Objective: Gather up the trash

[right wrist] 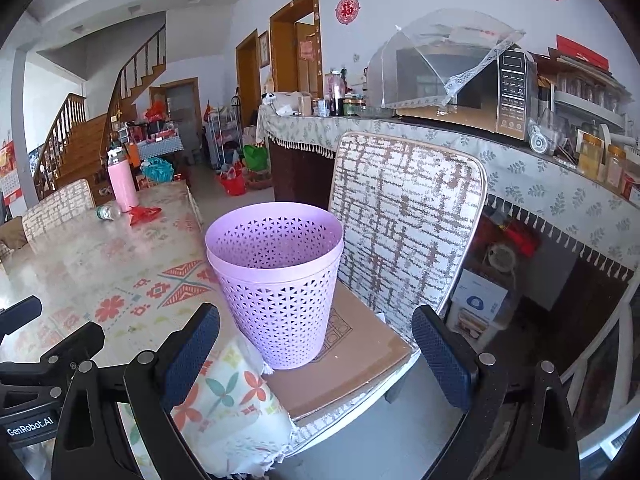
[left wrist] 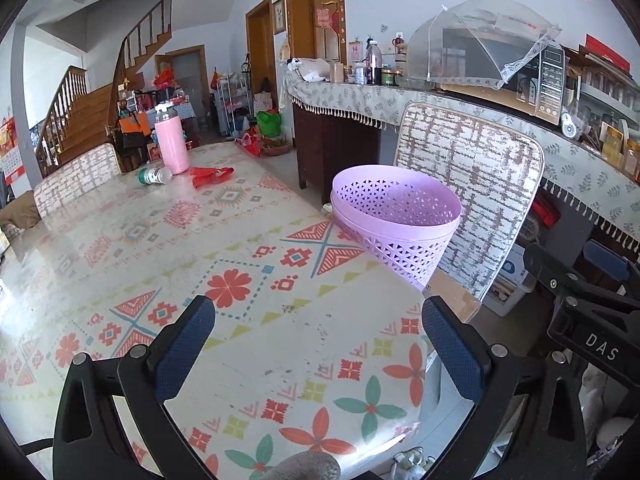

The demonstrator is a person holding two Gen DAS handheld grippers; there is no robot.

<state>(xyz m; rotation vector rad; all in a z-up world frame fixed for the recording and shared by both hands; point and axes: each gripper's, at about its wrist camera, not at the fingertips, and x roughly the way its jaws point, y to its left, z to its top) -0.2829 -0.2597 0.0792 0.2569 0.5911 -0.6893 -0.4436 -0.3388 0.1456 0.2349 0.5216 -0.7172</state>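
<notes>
A lilac perforated waste basket (right wrist: 280,284) stands on a cardboard sheet on a chair seat beside the table; it also shows in the left wrist view (left wrist: 398,216). At the table's far end lie a small plastic bottle (left wrist: 155,176) on its side and a crumpled red wrapper (left wrist: 210,176), also in the right wrist view: bottle (right wrist: 107,212), wrapper (right wrist: 143,213). My left gripper (left wrist: 318,348) is open and empty over the near table. My right gripper (right wrist: 316,354) is open and empty, just in front of the basket.
A pink thermos (left wrist: 172,142) stands by the bottle. The patterned tablecloth (left wrist: 248,264) covers the table. A checked chair back (right wrist: 404,224) rises behind the basket. A sideboard (right wrist: 540,184) holds a microwave and jars on the right. Another chair (left wrist: 76,180) stands at the far left.
</notes>
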